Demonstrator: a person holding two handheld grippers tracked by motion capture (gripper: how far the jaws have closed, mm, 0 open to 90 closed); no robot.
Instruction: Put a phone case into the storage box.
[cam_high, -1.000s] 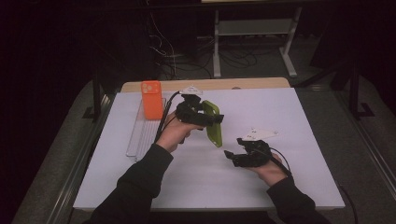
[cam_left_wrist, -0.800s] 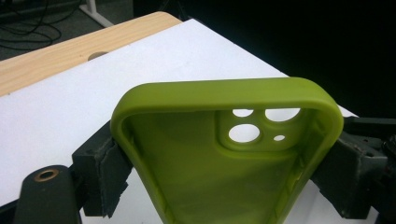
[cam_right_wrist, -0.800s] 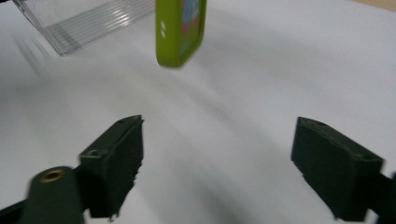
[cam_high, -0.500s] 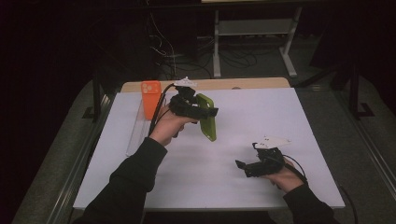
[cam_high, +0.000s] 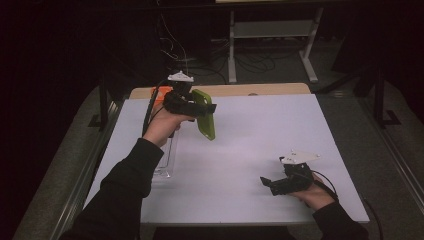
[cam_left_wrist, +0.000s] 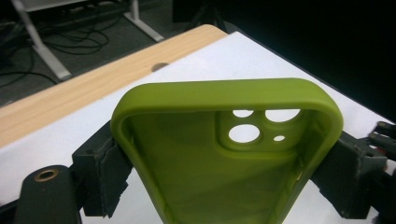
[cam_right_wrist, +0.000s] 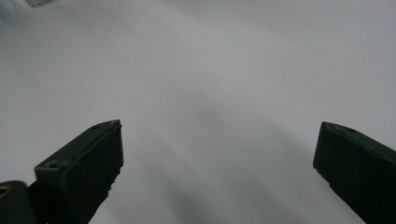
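Observation:
A green phone case (cam_high: 206, 121) hangs above the white table (cam_high: 260, 135), clamped across its width by my left gripper (cam_high: 202, 107). In the left gripper view the case's hollow inside and camera cut-outs (cam_left_wrist: 224, 163) face the camera, and both pads of the left gripper (cam_left_wrist: 229, 179) press on its side walls. My right gripper (cam_high: 267, 183) sits low near the table's front right, pointing left. Its jaws have just been opening and stand wide apart; the right gripper (cam_right_wrist: 217, 158) has nothing but bare table between them.
An orange box (cam_high: 157, 101) stands at the back left, partly behind my left hand. A clear plastic tray (cam_high: 168, 159) lies along the left side of the table. A wooden strip (cam_high: 250, 90) borders the far edge.
My left gripper has lifted the green case and carried it back and left. The right gripper has drawn away from the case toward the front right, and its jaws have opened.

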